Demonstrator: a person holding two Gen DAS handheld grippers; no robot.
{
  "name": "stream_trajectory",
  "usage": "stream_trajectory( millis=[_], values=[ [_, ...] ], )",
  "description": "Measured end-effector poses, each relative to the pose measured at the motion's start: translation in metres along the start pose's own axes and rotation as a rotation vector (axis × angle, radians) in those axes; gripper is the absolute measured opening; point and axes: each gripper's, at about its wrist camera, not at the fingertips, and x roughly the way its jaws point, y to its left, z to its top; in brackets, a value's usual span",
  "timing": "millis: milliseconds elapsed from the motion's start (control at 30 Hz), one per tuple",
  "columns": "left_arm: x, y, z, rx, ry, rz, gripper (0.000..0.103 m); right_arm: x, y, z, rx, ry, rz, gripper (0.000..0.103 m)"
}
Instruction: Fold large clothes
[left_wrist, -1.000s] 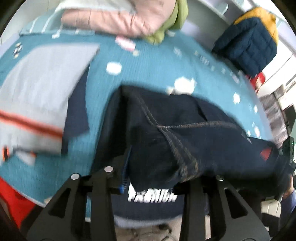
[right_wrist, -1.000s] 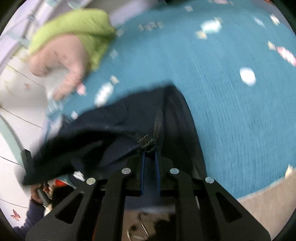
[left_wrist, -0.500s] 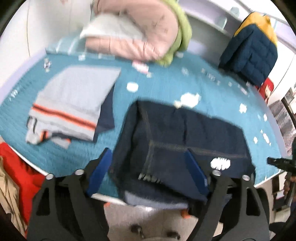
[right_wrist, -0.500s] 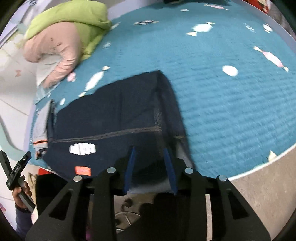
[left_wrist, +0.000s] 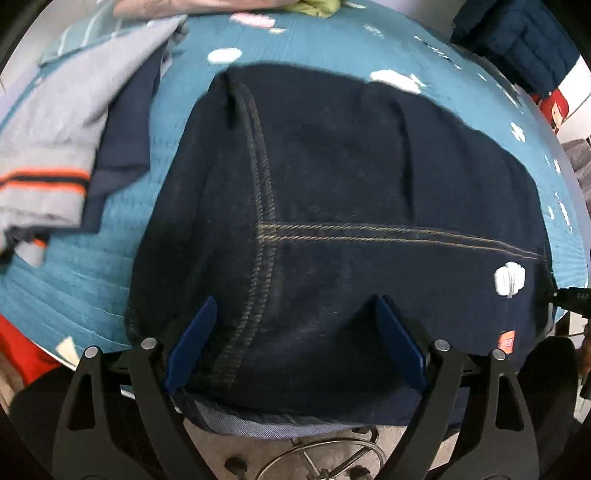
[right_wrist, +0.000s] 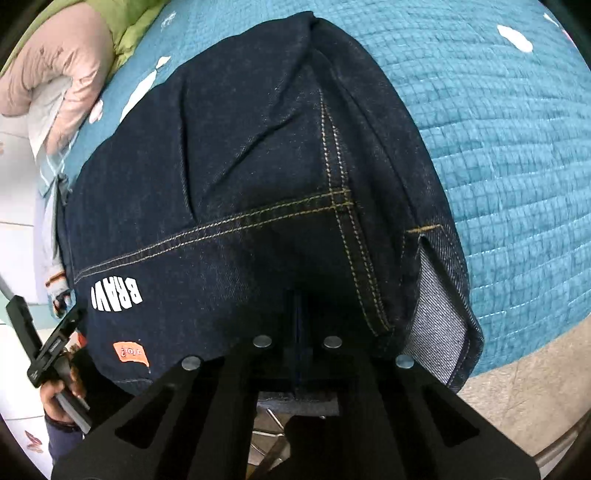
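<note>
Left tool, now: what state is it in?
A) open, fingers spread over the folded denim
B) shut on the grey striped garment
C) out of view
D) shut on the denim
A: the left tool has its blue fingers wide apart above the folded dark denim garment, gripping nothing; the grey striped garment lies off to the side on the teal bedspread.

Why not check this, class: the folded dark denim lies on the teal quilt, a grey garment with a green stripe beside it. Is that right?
Wrong in one respect: the stripe is orange, not green. The left wrist view shows the grey garment with its orange stripe. The folded dark denim does lie on the teal quilt, with that garment beside it.
</note>
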Motion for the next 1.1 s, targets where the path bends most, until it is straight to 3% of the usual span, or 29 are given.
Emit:
stream_trajectory(
  millis=[133, 233, 367, 467, 533, 600, 633, 700, 800, 933, 1100],
  values=[
    [-0.007, 0.004, 0.0, -0.003, -0.009, -0.034, 0.087, -0.022, 0.028, 0.003, -0.048, -0.051, -0.032, 0.006],
    [-0.029, 0.019, 0.001, -0.075, -0.073, -0.132, 0.088, -0.041, 0.068, 0.015, -0.102, -0.125, 0.078, 0.006],
    [-0.044, 0.042, -0.003, -0.17, -0.086, -0.12, 0.088, -0.038, 0.135, 0.042, -0.186, -0.185, 0.164, 0.006],
    [-0.043, 0.057, -0.008, -0.211, -0.053, -0.095, 0.088, -0.017, 0.164, 0.067, -0.157, -0.176, 0.19, 0.006],
    [-0.04, 0.064, -0.012, -0.214, -0.053, -0.055, 0.088, -0.001, 0.174, 0.081, -0.116, -0.162, 0.196, 0.006],
    [-0.035, 0.07, -0.017, -0.233, -0.037, -0.06, 0.088, 0.011, 0.18, 0.088, -0.094, -0.15, 0.191, 0.005],
    [-0.032, 0.075, -0.02, -0.252, -0.028, -0.067, 0.088, 0.02, 0.185, 0.093, -0.085, -0.146, 0.124, 0.005],
    [-0.027, 0.08, -0.024, -0.274, -0.016, -0.079, 0.088, 0.047, 0.183, 0.103, -0.062, -0.105, 0.071, 0.003],
    [-0.023, 0.085, -0.026, -0.283, -0.01, -0.097, 0.089, 0.065, 0.164, 0.107, 0.032, -0.082, 0.146, 0.0],
    [-0.022, 0.088, -0.022, -0.284, -0.005, -0.108, 0.089, 0.053, 0.158, 0.093, 0.038, -0.066, 0.165, 0.0],
    [-0.022, 0.093, -0.022, -0.303, -0.006, -0.128, 0.089, 0.038, 0.142, 0.02, -0.001, -0.015, 0.186, 0.0]
  ],
)
